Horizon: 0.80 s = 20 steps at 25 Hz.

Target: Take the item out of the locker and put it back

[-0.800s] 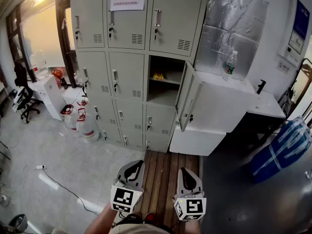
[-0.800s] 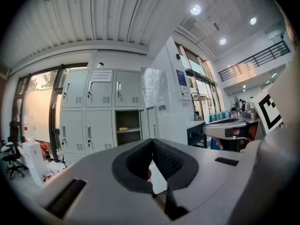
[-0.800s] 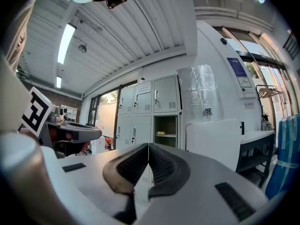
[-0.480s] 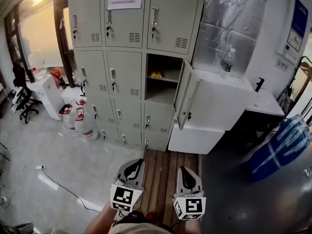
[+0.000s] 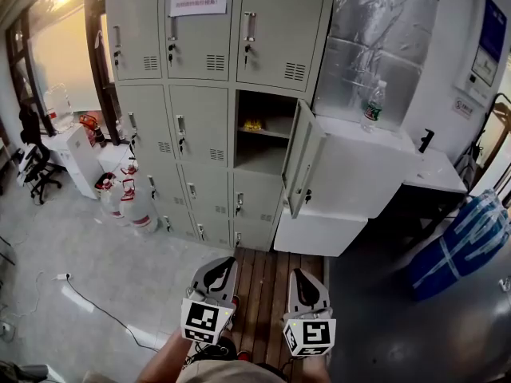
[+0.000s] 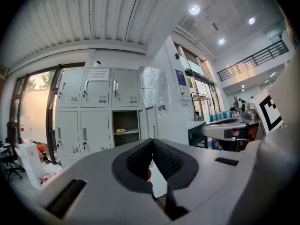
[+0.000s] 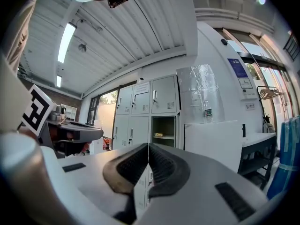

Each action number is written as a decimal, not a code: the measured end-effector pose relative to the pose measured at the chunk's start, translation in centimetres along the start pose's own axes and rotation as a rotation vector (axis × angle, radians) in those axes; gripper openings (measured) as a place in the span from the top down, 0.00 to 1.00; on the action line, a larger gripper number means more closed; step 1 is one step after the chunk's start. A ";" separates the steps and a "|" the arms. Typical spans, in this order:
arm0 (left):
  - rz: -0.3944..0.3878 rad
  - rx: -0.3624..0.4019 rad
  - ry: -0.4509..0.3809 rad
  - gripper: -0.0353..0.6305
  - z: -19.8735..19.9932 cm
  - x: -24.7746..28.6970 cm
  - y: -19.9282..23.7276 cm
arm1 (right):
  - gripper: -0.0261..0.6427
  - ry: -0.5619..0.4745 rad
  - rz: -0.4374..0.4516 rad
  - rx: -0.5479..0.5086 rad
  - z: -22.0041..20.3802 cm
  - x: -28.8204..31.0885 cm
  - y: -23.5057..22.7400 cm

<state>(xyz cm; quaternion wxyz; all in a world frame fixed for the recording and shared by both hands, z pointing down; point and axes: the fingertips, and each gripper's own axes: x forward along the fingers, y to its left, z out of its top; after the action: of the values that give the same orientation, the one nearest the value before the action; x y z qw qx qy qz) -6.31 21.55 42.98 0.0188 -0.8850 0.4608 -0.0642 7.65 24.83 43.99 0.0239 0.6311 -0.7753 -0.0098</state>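
A grey bank of lockers (image 5: 204, 94) stands ahead; one compartment (image 5: 263, 130) in the right column is open, its door (image 5: 302, 166) swung out to the right. A small yellow item (image 5: 255, 124) lies on the shelf inside, also seen as the yellow item (image 6: 120, 131) and the yellow item (image 7: 159, 135) in the two gripper views. My left gripper (image 5: 220, 264) and right gripper (image 5: 306, 275) are held low, side by side, some way back from the lockers over a wooden pallet (image 5: 267, 282). Both are shut with nothing between the jaws.
A white cabinet (image 5: 363, 174) with a water bottle (image 5: 372, 108) on top stands right of the open door. A blue bag (image 5: 463, 242) lies at the right. Water jugs (image 5: 132, 202), an office chair (image 5: 36, 166) and a floor cable (image 5: 96, 306) are at the left.
The view has shifted slightly toward the lockers, which sit a little higher and nearer in the head view. Both grippers stay shut and low, side by side.
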 end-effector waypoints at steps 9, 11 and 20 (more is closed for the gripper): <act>-0.003 0.008 -0.014 0.91 0.2 8.6 4.3 | 0.93 -0.014 0.004 0.002 -0.1 9.1 -2.7; -0.002 0.010 -0.017 0.91 0.4 11.5 5.9 | 0.93 -0.014 0.010 0.000 0.0 12.2 -3.4; 0.001 0.007 0.000 0.91 2.0 23.8 14.3 | 0.93 0.002 0.021 0.012 1.3 26.5 -6.4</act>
<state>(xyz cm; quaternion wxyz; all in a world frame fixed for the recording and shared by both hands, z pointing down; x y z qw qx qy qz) -4.19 -6.20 41.96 0.0220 -0.8847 0.4609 -0.0655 8.47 -2.42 43.06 0.0209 0.6230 -0.7819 -0.0041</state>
